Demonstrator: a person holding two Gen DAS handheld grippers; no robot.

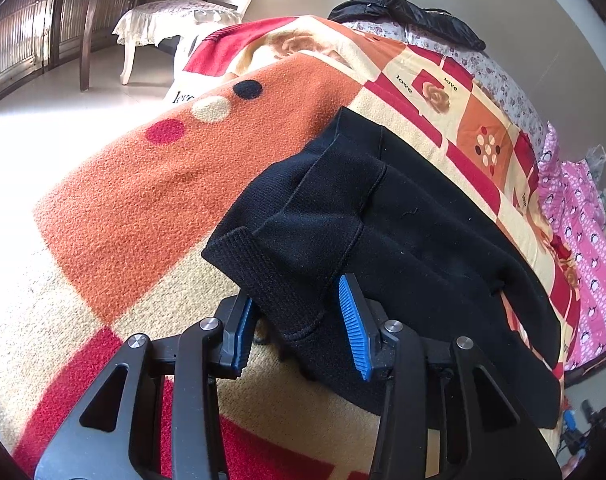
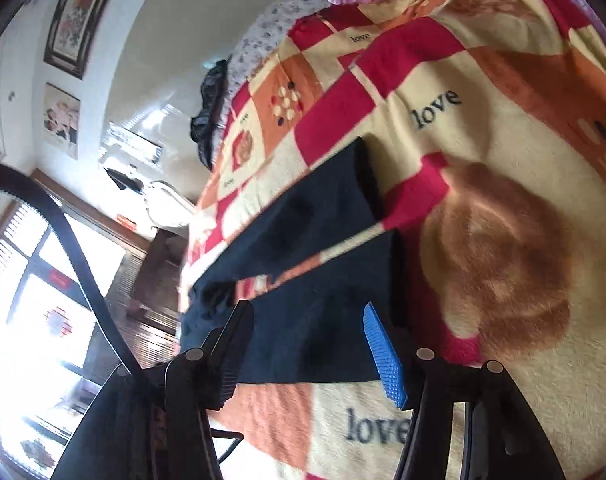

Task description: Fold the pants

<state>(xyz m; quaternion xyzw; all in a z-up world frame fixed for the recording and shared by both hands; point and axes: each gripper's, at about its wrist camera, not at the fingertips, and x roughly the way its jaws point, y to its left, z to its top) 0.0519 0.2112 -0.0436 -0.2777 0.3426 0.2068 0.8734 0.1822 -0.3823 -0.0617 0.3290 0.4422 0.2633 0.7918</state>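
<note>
Black pants [image 1: 403,216] lie on the bed's blanket [image 1: 143,184], waistband between the spread left gripper [image 1: 295,320], legs stretching away; right gripper [image 2: 307,344] spread above a leg.

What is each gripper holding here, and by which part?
Neither has closed on anything. The left gripper is open, its fingers straddling the ribbed waistband corner of the black pants. The right gripper is open over one pant leg's hem end.

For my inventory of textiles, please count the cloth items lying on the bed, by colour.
Black: 2, the pants and a shiny black garment at the far edge.
Pink: 1, a penguin-print quilt.
Orange, red and cream: 1, the patchwork blanket beneath.
Total: 4.
</note>
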